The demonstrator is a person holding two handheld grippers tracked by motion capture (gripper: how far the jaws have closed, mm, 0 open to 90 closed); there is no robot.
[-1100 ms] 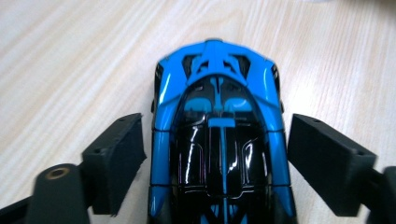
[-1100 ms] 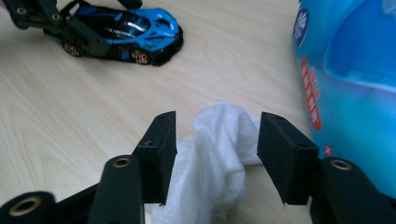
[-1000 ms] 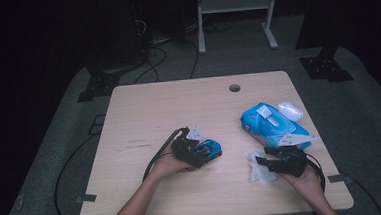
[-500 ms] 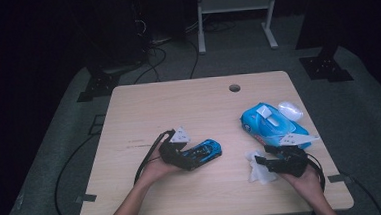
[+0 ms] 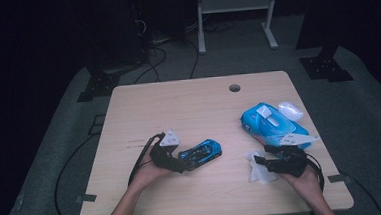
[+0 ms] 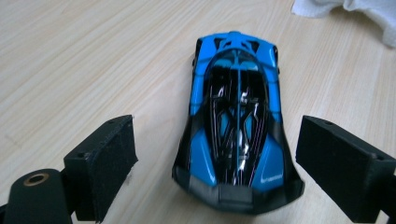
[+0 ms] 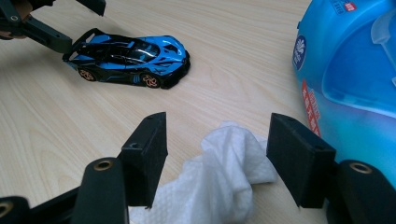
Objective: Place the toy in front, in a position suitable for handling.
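Note:
A blue and black toy car (image 5: 201,151) stands on the wooden table (image 5: 188,107). My left gripper (image 5: 184,160) is at its tail. In the left gripper view the car (image 6: 236,116) sits between the pads of the left gripper (image 6: 217,135) with a gap on each side; these jaws have just been opening. My right gripper (image 5: 263,164) is at the front right over a crumpled white wipe (image 5: 257,171). In the right gripper view the wipe (image 7: 224,172) lies loose inside the right gripper (image 7: 217,135), whose jaws have just been opening wider.
A blue pack of wet wipes (image 5: 272,125) lies just behind the right hand, with a small clear white piece (image 5: 290,110) beside it. A cable hole (image 5: 234,88) is in the table's far side. Black cables trail from both grippers.
The left hand has drawn back to the left, so more of the car shows ahead of its jaws. The right hand has stayed where it was.

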